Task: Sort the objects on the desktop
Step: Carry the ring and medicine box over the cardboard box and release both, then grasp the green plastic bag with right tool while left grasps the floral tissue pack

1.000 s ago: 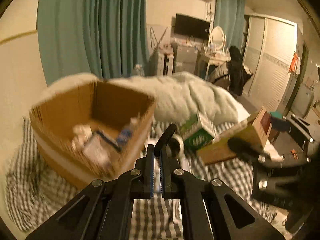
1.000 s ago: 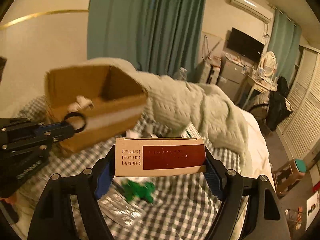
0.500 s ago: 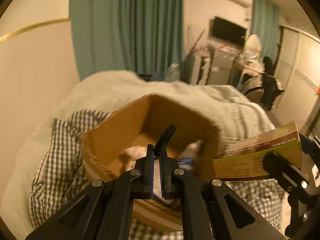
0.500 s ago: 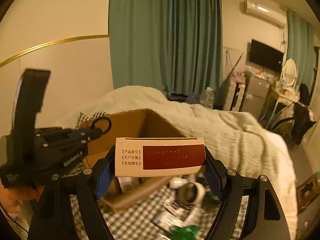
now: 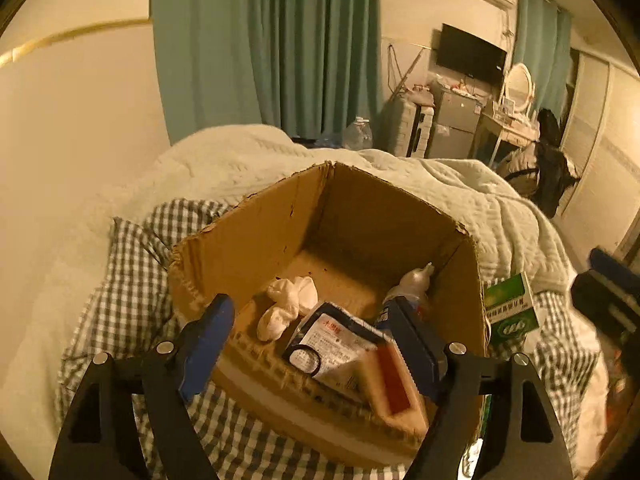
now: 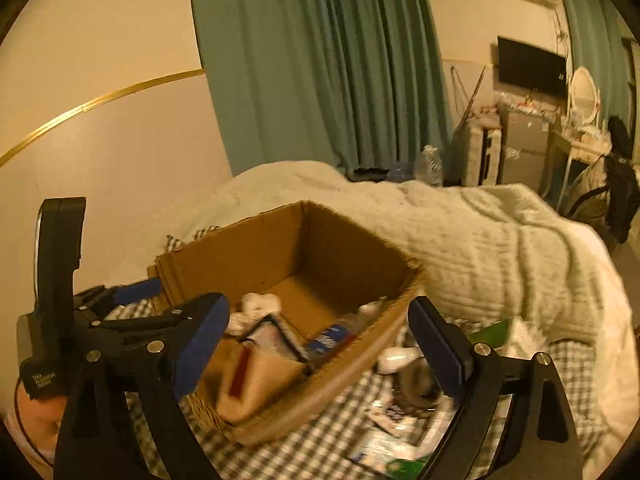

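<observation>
Hovering both tongs over cardboard box, the landmark. Left gripper and right gripper jaws just opened, both released, empty. Red-labelled carton blurred inside box near wall, judged just dropped. Green carton outside box, right side, unsorted.

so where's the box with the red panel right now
The box with the red panel lies inside the cardboard box at its near right corner in the left wrist view, against the white packet, held by neither gripper.
</observation>
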A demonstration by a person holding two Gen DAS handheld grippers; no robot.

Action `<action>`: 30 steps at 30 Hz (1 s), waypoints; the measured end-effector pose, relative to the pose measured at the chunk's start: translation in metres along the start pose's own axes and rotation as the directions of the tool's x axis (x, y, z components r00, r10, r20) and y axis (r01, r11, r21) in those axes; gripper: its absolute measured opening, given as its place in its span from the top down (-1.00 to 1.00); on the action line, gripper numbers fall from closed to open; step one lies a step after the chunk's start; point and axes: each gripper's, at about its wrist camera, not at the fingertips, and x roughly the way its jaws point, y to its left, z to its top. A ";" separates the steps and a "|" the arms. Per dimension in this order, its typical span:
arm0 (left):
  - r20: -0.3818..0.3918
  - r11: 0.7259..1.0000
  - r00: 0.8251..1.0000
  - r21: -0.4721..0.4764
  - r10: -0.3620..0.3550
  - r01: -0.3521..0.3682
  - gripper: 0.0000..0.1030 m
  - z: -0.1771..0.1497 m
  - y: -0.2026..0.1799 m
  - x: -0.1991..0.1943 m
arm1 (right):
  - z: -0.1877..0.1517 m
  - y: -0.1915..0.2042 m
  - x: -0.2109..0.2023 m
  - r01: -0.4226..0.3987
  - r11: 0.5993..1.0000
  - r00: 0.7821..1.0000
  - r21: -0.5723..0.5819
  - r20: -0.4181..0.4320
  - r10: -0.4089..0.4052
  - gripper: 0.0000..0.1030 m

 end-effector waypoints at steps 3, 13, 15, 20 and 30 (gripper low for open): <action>0.012 1.000 1.000 0.014 -0.012 0.012 -0.77 -0.004 -0.010 -0.018 | -0.004 -0.017 -0.023 0.040 0.999 0.999 -0.010 0.015 -0.040 -0.77; 0.045 0.974 0.976 0.087 -0.215 0.210 -0.93 -0.047 -0.104 -0.066 | -0.036 -0.094 -0.087 0.174 0.984 0.984 0.041 0.029 -0.175 -0.77; 0.012 0.966 0.973 0.124 -0.230 0.227 -0.93 -0.063 -0.129 -0.056 | -0.051 -0.107 -0.094 0.205 0.978 0.979 0.027 0.018 -0.205 -0.77; -0.084 0.959 0.982 0.219 -0.167 0.181 -0.93 -0.104 -0.172 -0.005 | -0.097 -0.137 -0.091 0.218 0.975 0.975 0.036 -0.057 -0.215 -0.77; -0.214 0.985 0.977 0.170 0.013 0.024 -0.93 -0.143 -0.156 0.073 | -0.172 -0.152 -0.024 0.085 0.984 0.973 0.158 -0.224 -0.048 -0.73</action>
